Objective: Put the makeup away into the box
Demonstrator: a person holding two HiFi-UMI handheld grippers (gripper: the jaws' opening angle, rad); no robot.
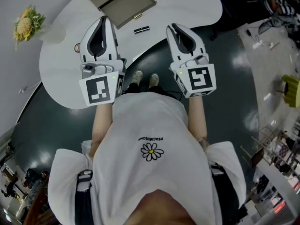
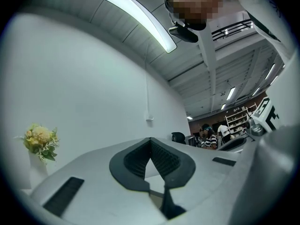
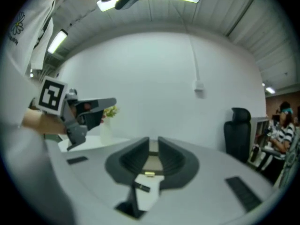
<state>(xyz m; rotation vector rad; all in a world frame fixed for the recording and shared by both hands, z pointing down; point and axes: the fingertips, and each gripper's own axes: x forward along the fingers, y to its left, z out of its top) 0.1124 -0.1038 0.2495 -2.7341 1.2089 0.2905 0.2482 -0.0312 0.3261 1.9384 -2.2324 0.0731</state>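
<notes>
Two empty grippers are hovering above a glossy white curved table [image 1: 61, 64], with the makeup lying outside the box.

The left gripper [image 1: 104, 18], smooth pale-grey plastic with ribbed black rubber pads, is holding its jaws clenched, tips touching and nothing caught in them. The matching right gripper [image 1: 172, 27] is keeping its jaws drawn together to a bare slit, also grasping nothing. A slim black lipstick tube [image 1: 141, 30] is lying on its side on the tabletop, just beside the front edge of a shallow rectangular grey-brown box [image 1: 126, 8]. The box is sitting open, its brass-coloured clasp facing the person and only its flat plain lining showing inside. Yellow flowers in a white vase [image 1: 28, 23] are standing at the table's left end.
</notes>
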